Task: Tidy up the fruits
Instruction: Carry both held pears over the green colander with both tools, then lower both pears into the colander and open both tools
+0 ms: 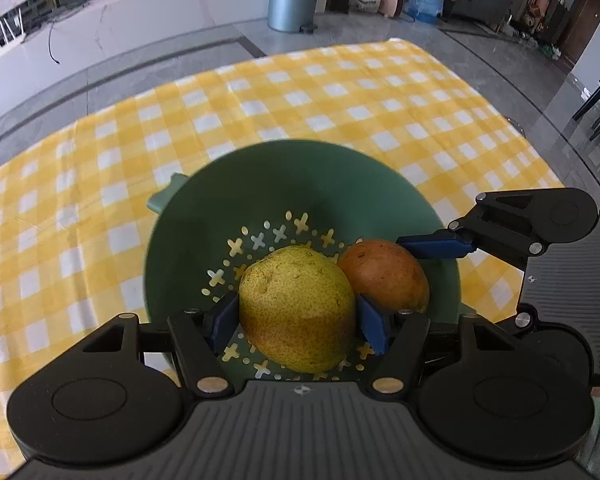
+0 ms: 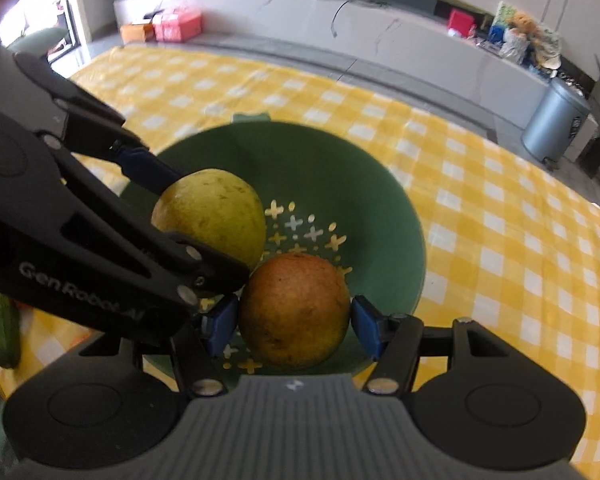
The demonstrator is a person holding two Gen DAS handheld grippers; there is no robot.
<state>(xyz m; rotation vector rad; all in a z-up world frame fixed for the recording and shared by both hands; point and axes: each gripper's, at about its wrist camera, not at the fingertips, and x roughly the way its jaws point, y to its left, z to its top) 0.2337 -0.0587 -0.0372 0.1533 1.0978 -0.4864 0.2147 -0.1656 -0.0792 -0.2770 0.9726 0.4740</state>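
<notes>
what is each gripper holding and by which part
Left gripper clamps the yellow pear across its sides; right gripper the reddish pear likewise, both over the green bowl.

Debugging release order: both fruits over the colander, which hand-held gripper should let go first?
Probably right. Its hand-held gripper holds the reddish fruit low in the green colander; the left hand-held gripper holds the yellow pear seemingly higher.

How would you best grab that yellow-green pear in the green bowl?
Across its widest middle, coming from above, as the left gripper stands now: its blue pads flank the pear. The bowl wall and the reddish fruit touching it crowd any low, sideways approach.
</notes>
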